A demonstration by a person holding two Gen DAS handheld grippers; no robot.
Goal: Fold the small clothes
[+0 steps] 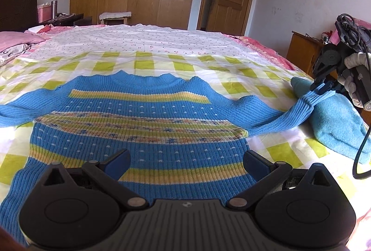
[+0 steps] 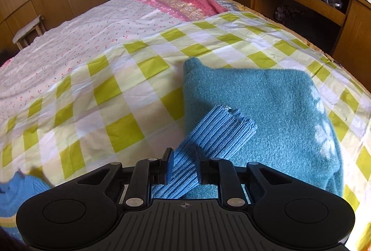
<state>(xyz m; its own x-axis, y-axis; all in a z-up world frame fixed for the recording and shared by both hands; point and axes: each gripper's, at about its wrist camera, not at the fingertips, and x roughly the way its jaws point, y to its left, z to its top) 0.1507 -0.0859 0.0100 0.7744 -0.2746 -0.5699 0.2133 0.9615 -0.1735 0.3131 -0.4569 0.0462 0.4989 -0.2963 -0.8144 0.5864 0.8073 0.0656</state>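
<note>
**Tongs on sleeve cuff: first fold in hand**

Right tongs (image 2: 183, 166) pinch the cuff of the striped sweater (image 1: 139, 125), flat on the bed (image 1: 148, 42). Left tongs (image 1: 186, 163) hover wide above its hem. Teal garment (image 2: 266, 112) lies beside the sweater. Next, likely: carry sleeve across chest.

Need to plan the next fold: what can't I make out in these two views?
- Sweater hem: left wrist view, hidden by the left gripper.
- Far sleeve's cuff: left wrist view, cut off by the left edge.
- Right gripper on the sleeve: right wrist view, pad contact too unclear to call.
</note>
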